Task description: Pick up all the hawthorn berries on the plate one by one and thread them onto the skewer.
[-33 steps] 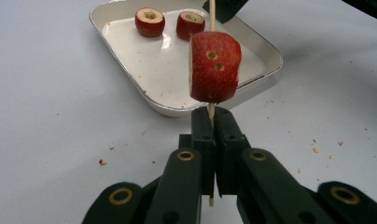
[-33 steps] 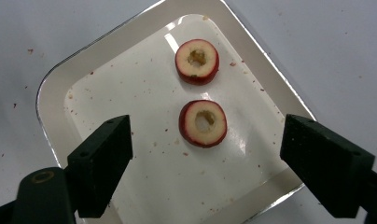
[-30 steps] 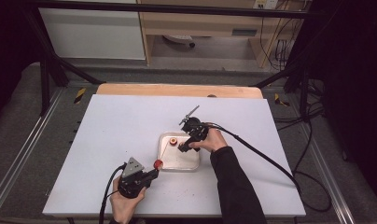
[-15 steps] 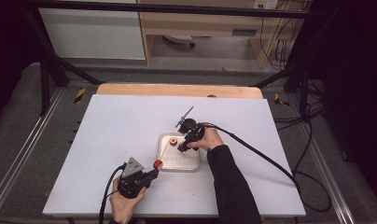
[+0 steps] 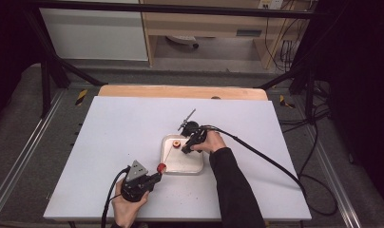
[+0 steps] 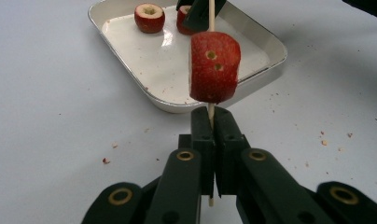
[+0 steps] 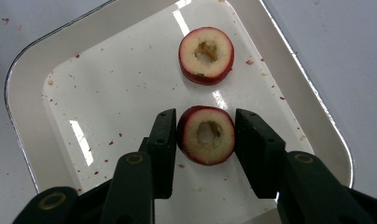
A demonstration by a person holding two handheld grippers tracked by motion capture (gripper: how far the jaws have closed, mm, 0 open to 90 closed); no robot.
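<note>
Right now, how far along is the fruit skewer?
Done: one red cored fruit piece sits threaded on the thin wooden skewer, clamped in the shut left claw. In hand: the right claw has just been closing around a second piece in the white metal tray. Left: that piece and one more.

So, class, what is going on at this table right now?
A person is threading cored red fruit pieces onto a wooden skewer. The left gripper is shut on the skewer's lower end, with one fruit piece already on it. The right gripper reaches into the white tray, its fingers straddling a second fruit piece; they have just been closing, the left one at its skin and a small gap on the right. A third piece lies farther back in the tray.
</note>
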